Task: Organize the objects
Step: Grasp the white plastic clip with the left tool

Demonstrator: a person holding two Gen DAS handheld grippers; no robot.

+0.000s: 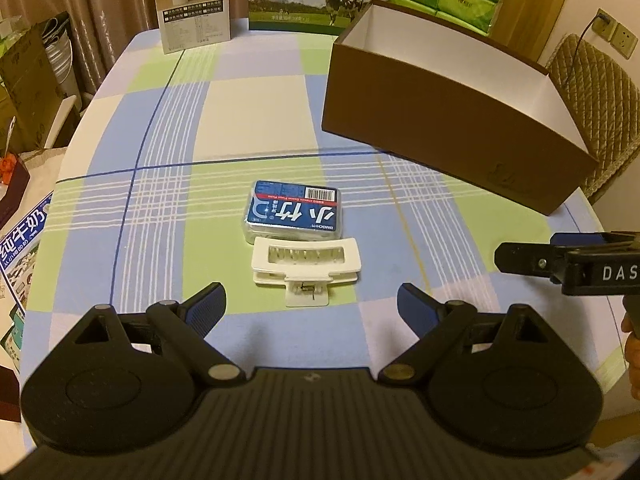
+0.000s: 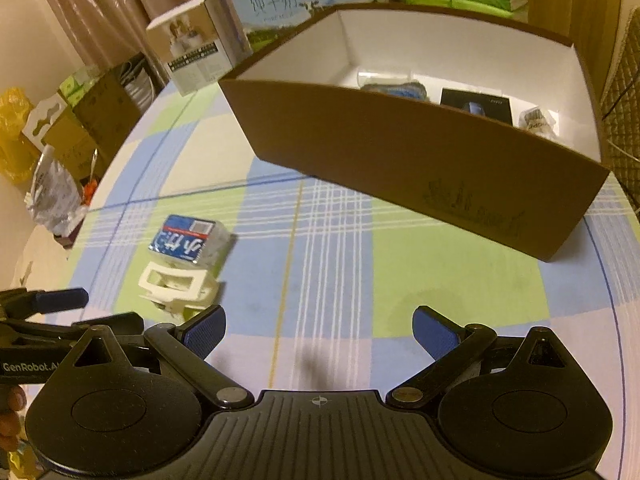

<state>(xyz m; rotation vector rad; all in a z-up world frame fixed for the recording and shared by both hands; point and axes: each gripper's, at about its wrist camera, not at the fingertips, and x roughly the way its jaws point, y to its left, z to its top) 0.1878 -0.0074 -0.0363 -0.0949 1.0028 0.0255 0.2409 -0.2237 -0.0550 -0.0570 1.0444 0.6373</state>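
- The left gripper [image 1: 310,306] has its fingers spread wide, holding nothing, at lower centre, just before the white hair claw clip [image 1: 306,267].
- The blue floss-pick box [image 1: 295,215] touches the clip on the counter [image 1: 168,184].
- The right gripper [image 2: 319,330] is also spread and empty; the brown box [image 2: 400,148] sits upper right.

Brown box [image 1: 440,120], white hair clip [image 1: 306,266], blue-green plaid tablecloth [image 1: 168,160]

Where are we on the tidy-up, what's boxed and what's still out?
Done: the brown cardboard box with white lining already holds several items, including a black packet. In hand: nothing; the left gripper and right gripper are both open and empty. Left: the blue-labelled clear plastic case and the white plastic hair claw clip beside it still lie on the checked tablecloth, in front of the left gripper.
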